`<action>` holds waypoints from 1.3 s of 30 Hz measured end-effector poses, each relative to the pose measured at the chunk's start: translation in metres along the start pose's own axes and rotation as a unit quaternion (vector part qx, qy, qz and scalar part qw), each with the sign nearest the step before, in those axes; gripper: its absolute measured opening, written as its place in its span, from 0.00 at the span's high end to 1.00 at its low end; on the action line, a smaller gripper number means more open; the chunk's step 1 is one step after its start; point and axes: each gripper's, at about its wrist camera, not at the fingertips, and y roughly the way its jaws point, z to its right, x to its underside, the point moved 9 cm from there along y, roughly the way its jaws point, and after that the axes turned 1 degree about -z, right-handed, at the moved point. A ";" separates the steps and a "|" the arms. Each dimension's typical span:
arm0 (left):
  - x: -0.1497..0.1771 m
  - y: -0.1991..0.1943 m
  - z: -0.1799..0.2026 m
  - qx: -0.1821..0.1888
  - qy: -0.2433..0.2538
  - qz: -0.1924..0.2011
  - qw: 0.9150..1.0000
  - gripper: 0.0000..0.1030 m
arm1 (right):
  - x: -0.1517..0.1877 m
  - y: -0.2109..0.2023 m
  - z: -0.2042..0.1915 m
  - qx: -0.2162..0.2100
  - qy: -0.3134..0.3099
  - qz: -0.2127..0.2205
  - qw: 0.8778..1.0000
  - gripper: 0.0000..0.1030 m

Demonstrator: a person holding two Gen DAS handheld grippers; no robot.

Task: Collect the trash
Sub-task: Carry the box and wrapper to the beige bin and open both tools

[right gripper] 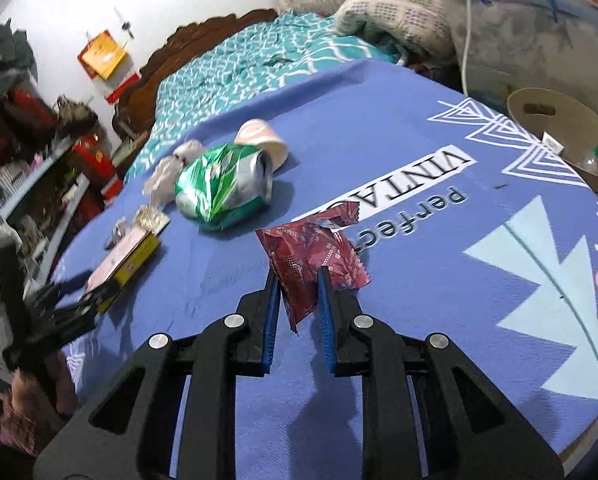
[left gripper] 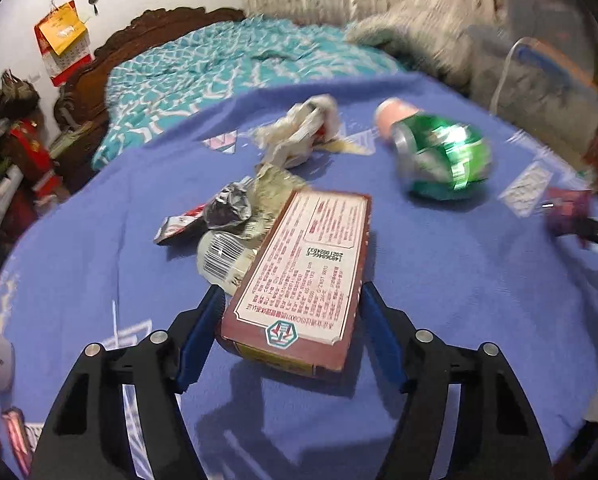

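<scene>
Left gripper (left gripper: 293,312) has its blue fingers (left gripper: 197,340) spread about as wide as the printed carton (left gripper: 299,276) and sitting on either side of its near end, pads right up against the long edges. Looks like a grip, and the shadow under the near end suggests that end is tipped up off the cloth, but I can't tell for sure.

Right gripper (right gripper: 299,280) is much narrower, fingers (right gripper: 273,320) close together with the dark red foil wrapper (right gripper: 313,256) caught between the tips. Most of the wrapper fans out on the far side, with a pointy corner poking back toward the camera.

Just past the carton on its left there's a small pile: a crumpled silver wrapper (left gripper: 227,206) and a pale packet with a barcode (left gripper: 223,258), both touching or tucked against the box. Farther out is a scrunched clear plastic wrapper (left gripper: 299,132). To the right of that is a dented green can (left gripper: 443,156) on its side, with a pink paper cup (left gripper: 395,114) lying just behind it.

Everything sits on a table covered in a blue-purple cloth (right gripper: 439,280) with white triangle prints. At the far right edge there's a beige bin (right gripper: 559,136) with a clear bottle in it. Beyond the table there's a bed with a teal patterned cover (left gripper: 203,68).
</scene>
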 end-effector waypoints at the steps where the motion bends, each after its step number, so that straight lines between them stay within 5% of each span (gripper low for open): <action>1: 0.002 -0.006 0.002 0.019 -0.006 0.001 1.000 0.37 | -0.002 -0.002 0.003 -0.001 0.003 0.003 1.000 0.80; 7: 0.006 -0.013 0.040 0.106 -0.001 -0.014 0.994 0.38 | -0.010 -0.006 0.025 -0.002 0.028 0.012 1.000 0.80; 18: 0.019 0.030 0.093 0.056 0.070 -0.066 0.994 0.35 | 0.004 -0.019 0.069 -0.007 0.079 0.010 0.997 0.80; 27: -0.009 0.000 0.131 0.137 0.081 -0.040 0.986 0.40 | -0.009 -0.035 0.085 -0.045 0.106 0.041 0.993 0.80; 33: -0.055 0.004 0.198 0.222 0.107 -0.043 0.968 0.42 | -0.035 -0.053 0.125 -0.020 0.122 0.078 0.989 0.80; 39: -0.133 0.021 0.324 0.288 0.189 -0.022 0.938 0.46 | -0.076 -0.071 0.197 0.025 0.152 0.115 0.981 0.80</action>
